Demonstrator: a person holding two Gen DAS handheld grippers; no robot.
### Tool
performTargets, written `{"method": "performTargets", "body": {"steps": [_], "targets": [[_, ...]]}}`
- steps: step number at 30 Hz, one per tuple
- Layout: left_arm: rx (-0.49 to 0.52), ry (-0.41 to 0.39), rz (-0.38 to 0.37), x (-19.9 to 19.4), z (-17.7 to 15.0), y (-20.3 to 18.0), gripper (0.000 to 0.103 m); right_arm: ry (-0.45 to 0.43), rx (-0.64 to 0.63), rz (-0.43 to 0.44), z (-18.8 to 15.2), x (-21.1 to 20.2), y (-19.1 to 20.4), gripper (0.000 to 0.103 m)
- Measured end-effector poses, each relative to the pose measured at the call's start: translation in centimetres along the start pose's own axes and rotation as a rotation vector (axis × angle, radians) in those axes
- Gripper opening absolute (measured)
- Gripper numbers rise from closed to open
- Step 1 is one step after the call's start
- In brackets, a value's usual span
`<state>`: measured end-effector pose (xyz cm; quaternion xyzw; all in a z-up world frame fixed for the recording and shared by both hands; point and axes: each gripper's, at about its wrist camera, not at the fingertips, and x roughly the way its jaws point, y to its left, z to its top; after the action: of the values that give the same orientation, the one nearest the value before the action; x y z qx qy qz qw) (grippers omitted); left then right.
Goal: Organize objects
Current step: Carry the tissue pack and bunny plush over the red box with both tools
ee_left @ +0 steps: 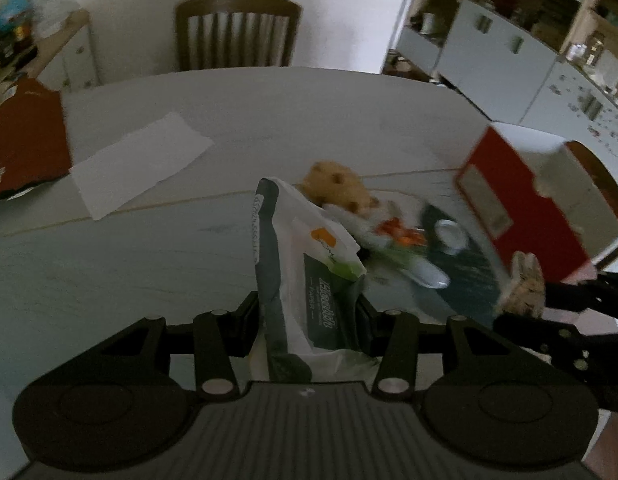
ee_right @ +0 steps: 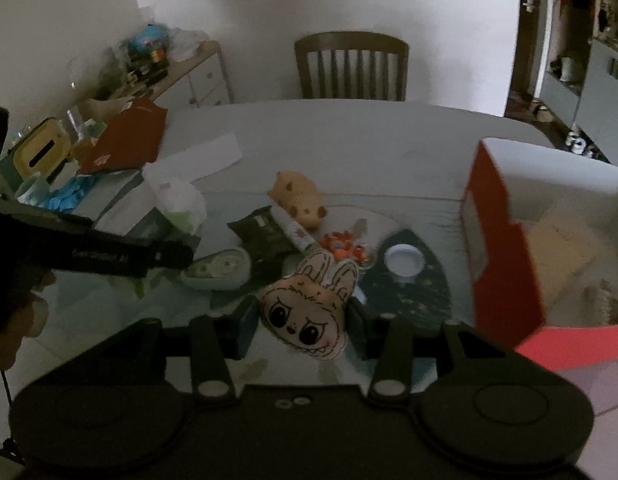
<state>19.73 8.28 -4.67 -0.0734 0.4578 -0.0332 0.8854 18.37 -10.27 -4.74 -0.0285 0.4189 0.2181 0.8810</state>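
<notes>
My left gripper is shut on a white and dark green wipes packet and holds it above the table. My right gripper is shut on a flat rabbit-faced plush, also raised; the plush shows at the right in the left wrist view. A red and white open box stands at the table's right; it also shows in the left wrist view. On the table lie a tan pig toy, a dark pouch, a white tube, orange trinkets and a white lid.
A dark placemat, a tape dispenser, a white paper sheet and a red folder lie on the pale table. A wooden chair stands behind it. A cluttered sideboard is far left.
</notes>
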Motion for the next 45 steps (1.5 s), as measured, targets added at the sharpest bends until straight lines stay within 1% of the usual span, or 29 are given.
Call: {"method": "performTargets", "body": {"steps": [9,20,31,45], "targets": [[0.088,-0.028,-0.06,-1.8,-0.1,-5.5,0.047,-0.039,0.013,-0.017,-0.4,-2.9,-2.5,0.045],[0.15,-0.055,-0.12,-1.8,0.8,-12.2,0.047,-0.074,0.043,-0.065,-0.8,-5.6,-7.0,0.045],[0.209,-0.055,-0.152,0.0,2.0,-18.7,0.047,-0.098,0.089,-0.108,-1.4,-7.2,-12.7,0.045],[0.29,-0.05,-0.162,3.7,4.6,-27.4,0.048,-0.114,0.144,-0.164,-1.5,-7.7,-21.1,0.045]]}}
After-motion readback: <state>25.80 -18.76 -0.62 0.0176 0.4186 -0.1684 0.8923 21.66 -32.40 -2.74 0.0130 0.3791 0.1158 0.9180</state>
